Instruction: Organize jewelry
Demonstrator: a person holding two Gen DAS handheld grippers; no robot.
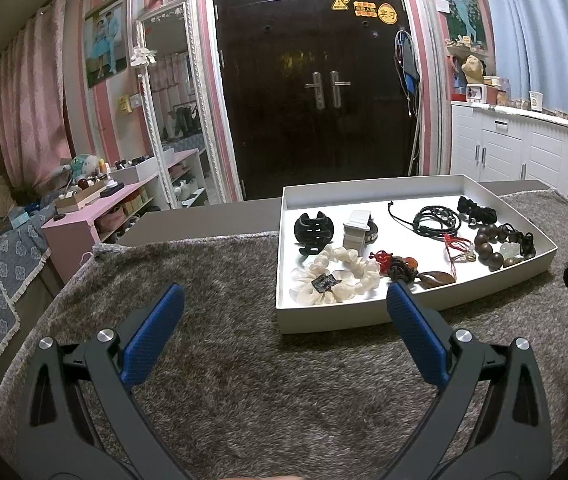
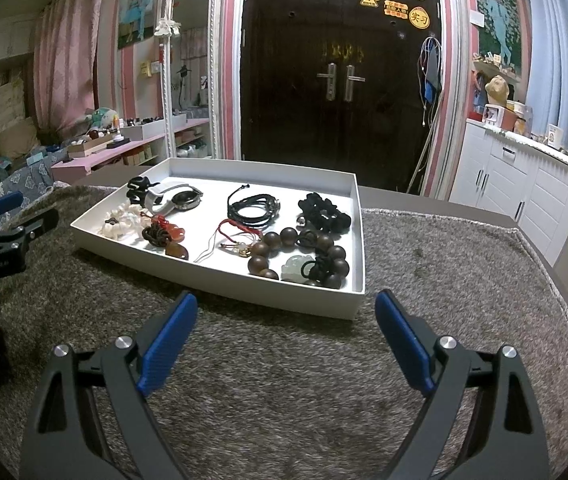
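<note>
With both the left gripper [image 1: 286, 294] and right gripper [image 2: 286, 304] wide open and empty just before the tray [image 2: 219, 286], the person would best reach over its rim for one piece alone.

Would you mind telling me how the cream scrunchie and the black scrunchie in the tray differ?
The cream scrunchie is pale and carries a dark tag, while the black scrunchie is dark all over with no tag visible. The cream scrunchie lies at the tray's near-left corner, by the left gripper; the black scrunchie lies toward the far right side, behind the wooden bead bracelet. Both are ruffled fabric rings lying flat inside the white tray, untouched.
</note>
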